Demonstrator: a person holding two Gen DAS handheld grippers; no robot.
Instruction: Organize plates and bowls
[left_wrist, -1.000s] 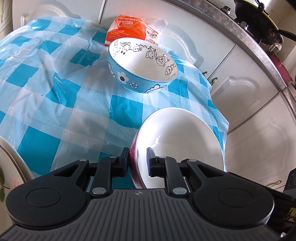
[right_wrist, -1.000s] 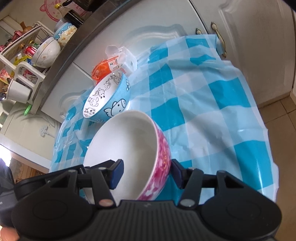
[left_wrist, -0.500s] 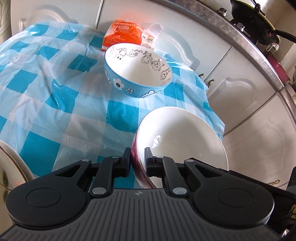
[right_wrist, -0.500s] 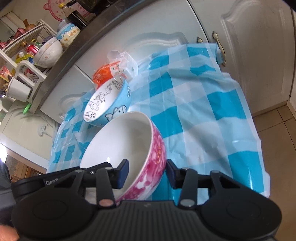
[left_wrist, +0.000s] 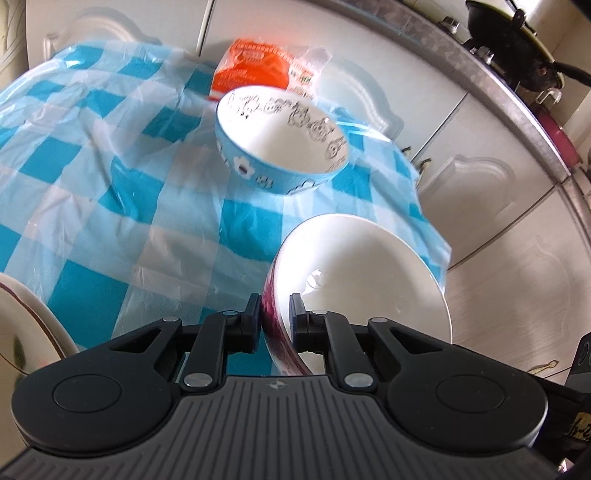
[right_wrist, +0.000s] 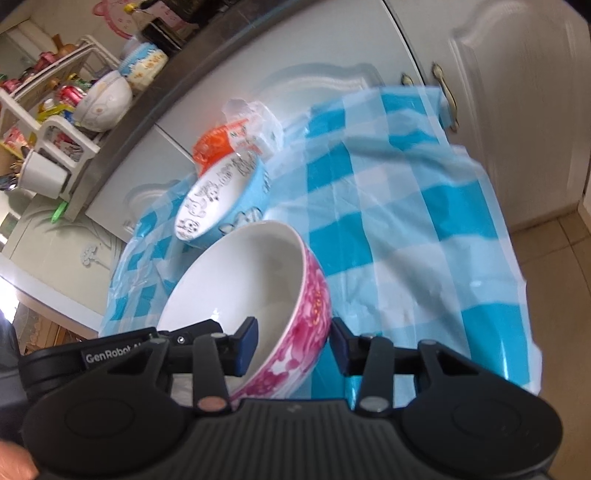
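My left gripper (left_wrist: 275, 317) is shut on the rim of a pink-flowered bowl (left_wrist: 365, 280) with a white inside, held tilted above the table. My right gripper (right_wrist: 293, 347) straddles the same bowl's (right_wrist: 258, 295) opposite rim; its jaws stand open with a gap on each side of the wall. A blue cartoon bowl (left_wrist: 282, 147) stands upright on the blue checked tablecloth (left_wrist: 92, 192) farther back; it also shows in the right wrist view (right_wrist: 221, 199). The rim of a plate (left_wrist: 22, 332) shows at the lower left of the left wrist view.
An orange packet (left_wrist: 255, 70) lies behind the blue bowl against white cabinet doors (left_wrist: 498, 229). A steel counter edge (left_wrist: 480, 66) runs above with a black pan (left_wrist: 509, 26). A dish rack (right_wrist: 62, 110) with bowls stands on the counter. The table edge (right_wrist: 517, 295) drops to tiled floor.
Both grippers and the pink bowl have lifted and drawn back a little from the blue bowl. The right jaws have stayed open around the rim.
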